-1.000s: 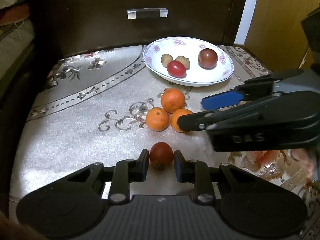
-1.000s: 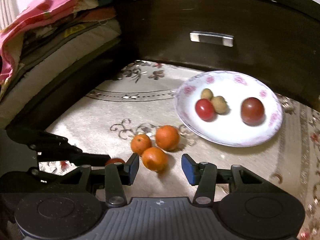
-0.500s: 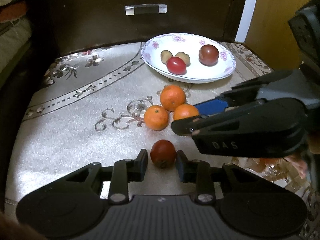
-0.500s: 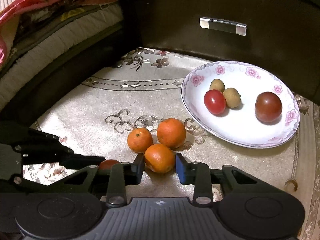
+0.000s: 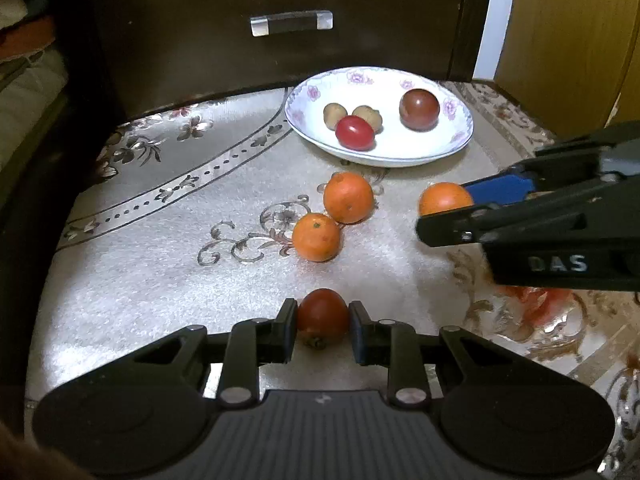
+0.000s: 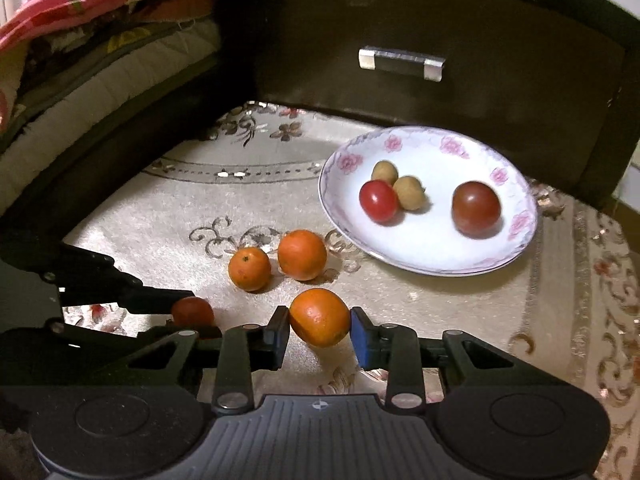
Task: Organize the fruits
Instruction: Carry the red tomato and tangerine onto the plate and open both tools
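My left gripper (image 5: 323,319) holds a dark red tomato (image 5: 322,314) low over the patterned cloth, its jaws closing tight with both pads on the fruit. In the right wrist view my right gripper (image 6: 320,323) is shut on an orange (image 6: 319,316), raised a little off the cloth. That orange (image 5: 442,198) shows to the right in the left wrist view. Two more oranges (image 5: 348,197) (image 5: 316,237) lie touching in the middle. The floral plate (image 5: 460,140) behind them holds a bright red tomato (image 5: 355,133), a dark tomato (image 5: 419,109) and two small brown fruits (image 5: 335,114).
A dark drawer front with a clear handle (image 5: 291,24) rises right behind the plate. Folded bedding (image 6: 80,60) is stacked on the left beyond the table's dark edge. A yellow wooden panel (image 5: 568,40) stands at the far right.
My right gripper closed on the nearest orange and carried it to the right, away from the other two. The left gripper stayed on the dark red tomato.
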The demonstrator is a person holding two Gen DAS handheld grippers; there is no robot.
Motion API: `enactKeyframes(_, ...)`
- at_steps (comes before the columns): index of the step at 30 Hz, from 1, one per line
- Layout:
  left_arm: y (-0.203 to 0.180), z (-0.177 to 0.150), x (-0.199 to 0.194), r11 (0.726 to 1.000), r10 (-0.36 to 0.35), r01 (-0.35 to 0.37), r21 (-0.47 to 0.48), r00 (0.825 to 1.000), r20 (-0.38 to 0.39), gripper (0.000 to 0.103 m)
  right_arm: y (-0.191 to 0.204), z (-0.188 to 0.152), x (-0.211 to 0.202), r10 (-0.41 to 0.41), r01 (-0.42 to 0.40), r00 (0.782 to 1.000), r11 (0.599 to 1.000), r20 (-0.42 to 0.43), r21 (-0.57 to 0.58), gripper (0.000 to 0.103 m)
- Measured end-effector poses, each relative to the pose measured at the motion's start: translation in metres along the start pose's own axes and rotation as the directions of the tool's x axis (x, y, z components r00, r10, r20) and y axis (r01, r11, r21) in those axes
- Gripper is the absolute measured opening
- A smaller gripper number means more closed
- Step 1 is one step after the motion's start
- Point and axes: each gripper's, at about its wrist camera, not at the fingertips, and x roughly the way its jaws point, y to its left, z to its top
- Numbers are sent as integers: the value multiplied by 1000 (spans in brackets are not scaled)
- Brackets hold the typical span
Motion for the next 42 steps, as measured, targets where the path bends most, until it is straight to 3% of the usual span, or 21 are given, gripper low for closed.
enactKeyframes(9,-14,14,-31,1000,4,-4,8,998,66,34,-5,-8,-43,-40,40,999,999,36,19,29)
enactKeyframes(19,-25,46,-44,999,0,-5,50,994,111,34,-7,4,-62,-56,53,996,998,76,33,29)
enactKeyframes(22,-23,57,-32,997,-12,4,77,994,112,34,-14,12,-60,-63,58,994,997,90,55,29)
enactKeyframes(31,-11,88,-1,999,-23,19,29,992,128,34,-44,38,-31,-107,99,990,991,96,89,29)
enactKeyframes(42,-11,105,25,999,-27,24,25,992,121,34,-71,58,-5,-123,111,987,987,99,117,29)
